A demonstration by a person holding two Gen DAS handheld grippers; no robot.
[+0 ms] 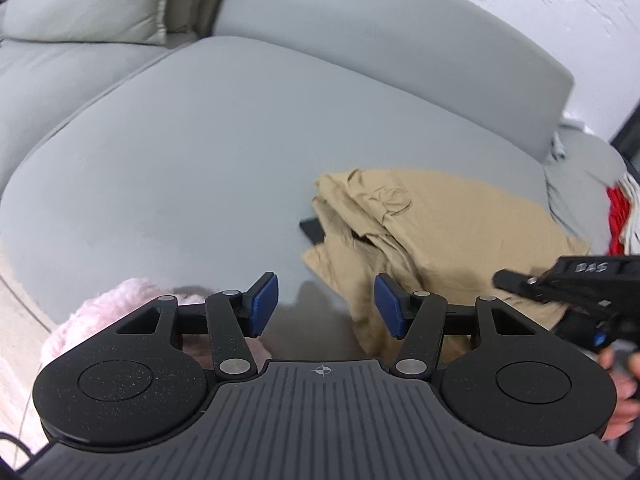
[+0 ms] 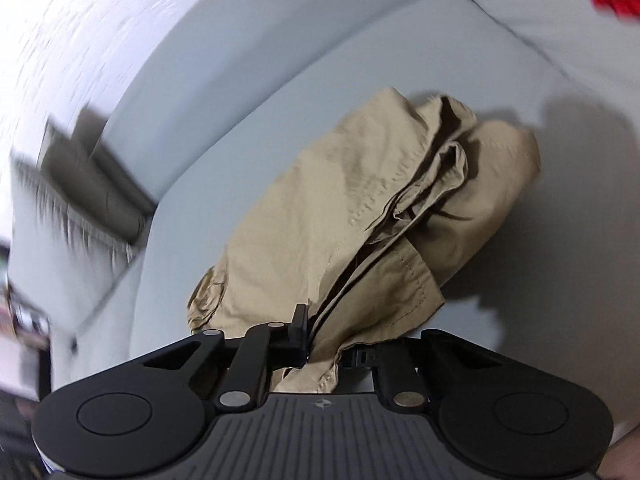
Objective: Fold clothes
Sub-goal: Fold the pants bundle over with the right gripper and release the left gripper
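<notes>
Closest to the lens in the right wrist view, the right tool (image 2: pixel 310 340) is pressed together on a hem of the khaki garment (image 2: pixel 360 200), cloth bunched between its pads and spilling back over the body of the tool. Largest in the scene is the grey sofa (image 1: pixel 200 160), whose broad seat carries everything. On it the khaki garment (image 1: pixel 432 232) lies crumpled at about two o'clock from the left tool, with seams and a stitched hem showing. Under its nine o'clock edge peeks a flat dark object (image 1: pixel 312 229), too hidden to name. A red cloth (image 1: pixel 616 216) sits at three o'clock, a pink fluffy fabric (image 1: pixel 120 300) at eight. The left tool (image 1: pixel 326 306) is spread wide and pinching nothing, hovering just beside the garment.

Judging by its creases, the garment is light, limp woven cotton: it will sag and not slip much. A second hold on a hem corner or the waistband would spread it best.
</notes>
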